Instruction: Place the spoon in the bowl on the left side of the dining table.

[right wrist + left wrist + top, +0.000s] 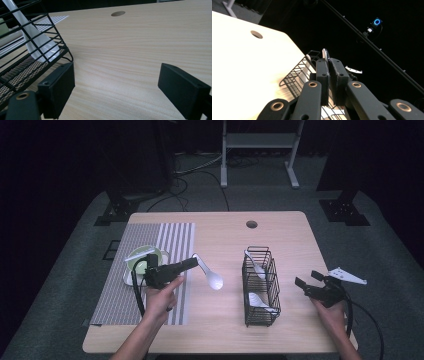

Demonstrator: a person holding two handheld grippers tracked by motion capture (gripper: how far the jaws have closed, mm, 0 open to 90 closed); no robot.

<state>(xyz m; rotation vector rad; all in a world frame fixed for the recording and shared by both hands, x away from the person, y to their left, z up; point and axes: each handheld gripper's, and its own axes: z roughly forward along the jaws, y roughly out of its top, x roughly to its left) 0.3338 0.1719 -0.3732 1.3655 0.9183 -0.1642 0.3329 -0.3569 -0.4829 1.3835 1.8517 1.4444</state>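
Holding a white spoon (pixel 210 274) by its handle, the left gripper (pixel 192 263) has its jaws clamped tight on it, and the spoon's bowl hangs out past the jaw tips toward four o'clock, over bare wood. In the left gripper view the two jaws stand pressed together with a thin sliver of the spoon (pixel 325 54) poking up between them at twelve o'clock; the rest of it is hidden behind the jaws. The black wire basket (pixel 260 287) stands at three o'clock from the spoon, near but apart, and two more white spoons lie in it, one leaning at the far end and one low at the near end. The right gripper (pixel 307 281) rests at three o'clock from the basket, its jaws spread wide with nothing between them; in the right gripper view bare wood shows in that gap and the basket's corner sits at ten o'clock. A green dish (pixel 145 262) on a striped mat (pixel 120 285) lies at nine o'clock from the left gripper, partly covered by the gripper's body, so what it holds is hard to make out. Open surface (pixel 225 330) runs between mat and basket and along the near edge at six o'clock; the far edge, with a round hole (pixel 251 224), is well apart from both hands.
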